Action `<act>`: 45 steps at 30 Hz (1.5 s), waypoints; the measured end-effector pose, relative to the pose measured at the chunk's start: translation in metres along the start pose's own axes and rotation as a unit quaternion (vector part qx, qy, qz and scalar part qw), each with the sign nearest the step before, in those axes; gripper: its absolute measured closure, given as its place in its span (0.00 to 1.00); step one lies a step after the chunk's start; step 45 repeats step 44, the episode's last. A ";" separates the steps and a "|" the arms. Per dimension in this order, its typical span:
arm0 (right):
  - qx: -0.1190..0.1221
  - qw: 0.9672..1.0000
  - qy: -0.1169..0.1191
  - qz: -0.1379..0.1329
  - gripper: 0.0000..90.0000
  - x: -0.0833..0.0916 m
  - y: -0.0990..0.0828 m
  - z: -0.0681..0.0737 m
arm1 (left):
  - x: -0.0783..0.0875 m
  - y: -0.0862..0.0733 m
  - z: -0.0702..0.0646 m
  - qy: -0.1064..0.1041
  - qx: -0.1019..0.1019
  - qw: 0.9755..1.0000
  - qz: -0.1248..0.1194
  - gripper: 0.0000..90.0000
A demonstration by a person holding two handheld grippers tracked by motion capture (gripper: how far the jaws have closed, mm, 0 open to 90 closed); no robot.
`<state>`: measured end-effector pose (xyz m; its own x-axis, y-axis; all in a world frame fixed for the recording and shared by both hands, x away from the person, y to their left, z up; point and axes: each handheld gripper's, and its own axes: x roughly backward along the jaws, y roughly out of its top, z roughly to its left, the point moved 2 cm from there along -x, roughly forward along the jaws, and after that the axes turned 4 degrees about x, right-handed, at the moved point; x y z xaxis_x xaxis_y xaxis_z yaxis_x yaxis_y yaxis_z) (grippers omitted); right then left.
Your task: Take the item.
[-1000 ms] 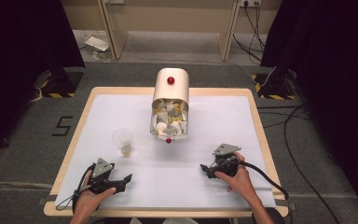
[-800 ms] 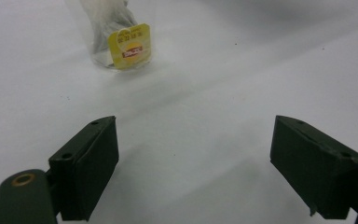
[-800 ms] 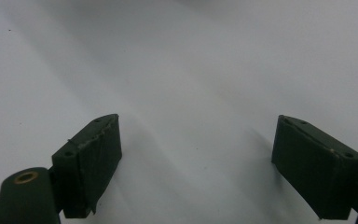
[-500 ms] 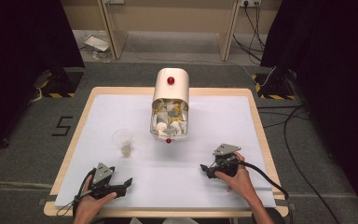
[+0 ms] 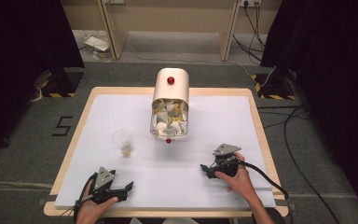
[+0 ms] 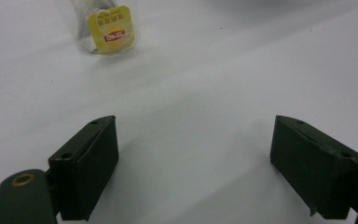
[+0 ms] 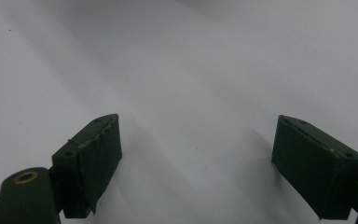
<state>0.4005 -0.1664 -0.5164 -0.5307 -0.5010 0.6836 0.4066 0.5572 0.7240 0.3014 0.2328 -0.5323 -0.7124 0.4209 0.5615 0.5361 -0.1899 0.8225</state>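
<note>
A clear plastic cup (image 5: 122, 141) stands on the left part of the white table (image 5: 214, 121) with a yellow sachet (image 5: 127, 150) at its bottom. In the left gripper view the cup (image 6: 81, 28) and its yellow sachet (image 6: 114, 30) sit far ahead at the upper left. A cream container (image 5: 170, 102) with red knobs at the table's middle back holds several white and yellow sachets. My left gripper (image 5: 127, 190) rests near the front left edge, open and empty (image 6: 196, 158). My right gripper (image 5: 206, 171) lies at the front right, also open with bare table between its jaws (image 7: 198, 158).
The wooden table edge (image 5: 79, 126) frames the white surface. Cables (image 5: 270, 179) trail from the right gripper off the front right corner. Dark curtains and floor cables surround the table.
My left gripper has slid a little back toward the front edge of the table. The right gripper, cup and container have stayed put.
</note>
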 end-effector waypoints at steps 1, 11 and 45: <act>0.000 1.000 0.000 0.000 0.18 0.000 0.000 0.000 | 0.000 -0.001 -0.001 0.002 0.000 1.000 -0.002 0.16; 0.000 1.000 0.000 0.000 0.18 0.000 0.000 0.000 | 0.005 -0.009 -0.004 0.007 0.003 1.000 -0.024 0.16; 0.004 1.000 -0.001 -0.002 0.19 0.000 0.000 0.001 | 0.006 -0.018 -0.005 0.010 0.009 0.998 -0.055 0.16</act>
